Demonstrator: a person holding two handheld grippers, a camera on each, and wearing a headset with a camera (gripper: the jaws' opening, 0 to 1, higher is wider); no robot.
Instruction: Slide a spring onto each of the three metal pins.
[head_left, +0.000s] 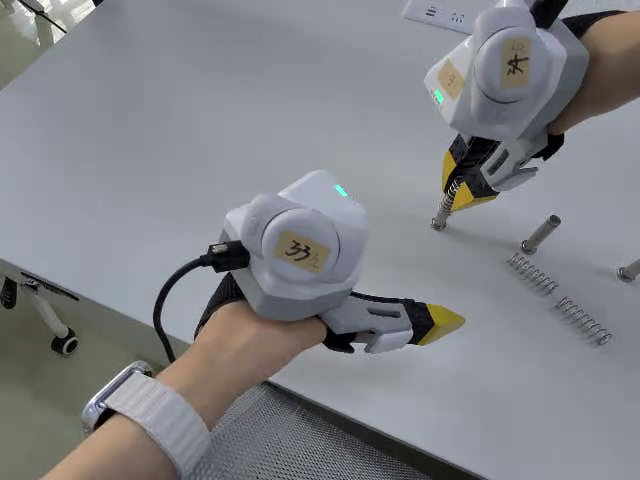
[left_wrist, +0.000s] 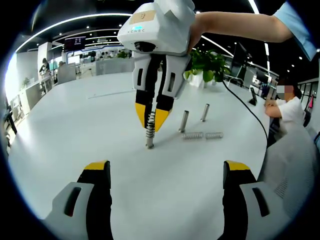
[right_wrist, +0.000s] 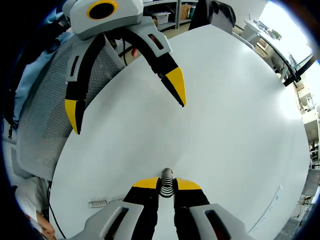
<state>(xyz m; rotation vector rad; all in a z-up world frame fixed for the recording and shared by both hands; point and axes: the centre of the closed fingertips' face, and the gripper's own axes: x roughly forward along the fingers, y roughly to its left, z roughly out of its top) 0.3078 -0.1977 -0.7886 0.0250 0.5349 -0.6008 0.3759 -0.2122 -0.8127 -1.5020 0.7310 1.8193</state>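
Your right gripper: jaws clamped on a spring over the left pin | left gripper: jaws apart | none finished; two loose springs, two bare pins remain.

White table
Power strip at its far edge; mesh chair by the near edge.

Brightly, evenly lit from overhead. Soft, faint shadows on the pale counter. Glare from ceiling strips in the left gripper view. Strongly bent by fisheye at both gripper views' edges.
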